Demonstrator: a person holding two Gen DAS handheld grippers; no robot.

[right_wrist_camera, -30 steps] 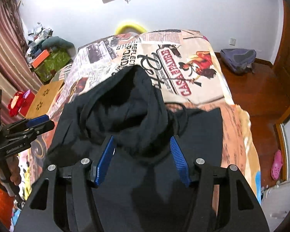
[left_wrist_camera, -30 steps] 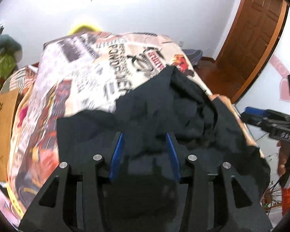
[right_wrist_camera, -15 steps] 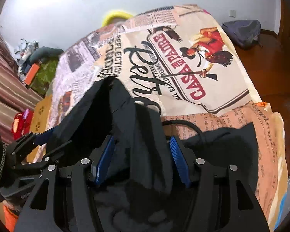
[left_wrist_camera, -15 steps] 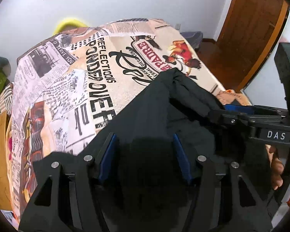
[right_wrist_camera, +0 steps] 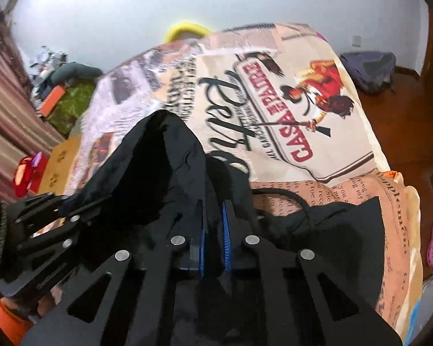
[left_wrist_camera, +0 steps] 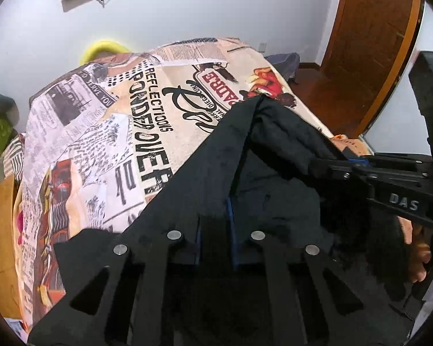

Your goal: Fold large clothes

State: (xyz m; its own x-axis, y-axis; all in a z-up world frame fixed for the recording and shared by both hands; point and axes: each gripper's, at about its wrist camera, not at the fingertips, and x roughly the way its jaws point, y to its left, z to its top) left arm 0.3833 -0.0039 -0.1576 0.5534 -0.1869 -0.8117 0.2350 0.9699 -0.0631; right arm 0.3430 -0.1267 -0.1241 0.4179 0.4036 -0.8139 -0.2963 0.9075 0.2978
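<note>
White walls back one bed (left_wrist_camera: 101, 144) under a printed cover. I see one black garment (left_wrist_camera: 274, 150) at its six o'clock; my two grippers, left (left_wrist_camera: 215, 225) and right (right_wrist_camera: 213, 230), have jaws clenched on its fabric.

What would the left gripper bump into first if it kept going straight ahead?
Probably the black garment its jaws already pinch: the left gripper points along that fabric, with the printed bedspread beyond. Depth is unclear.
</note>
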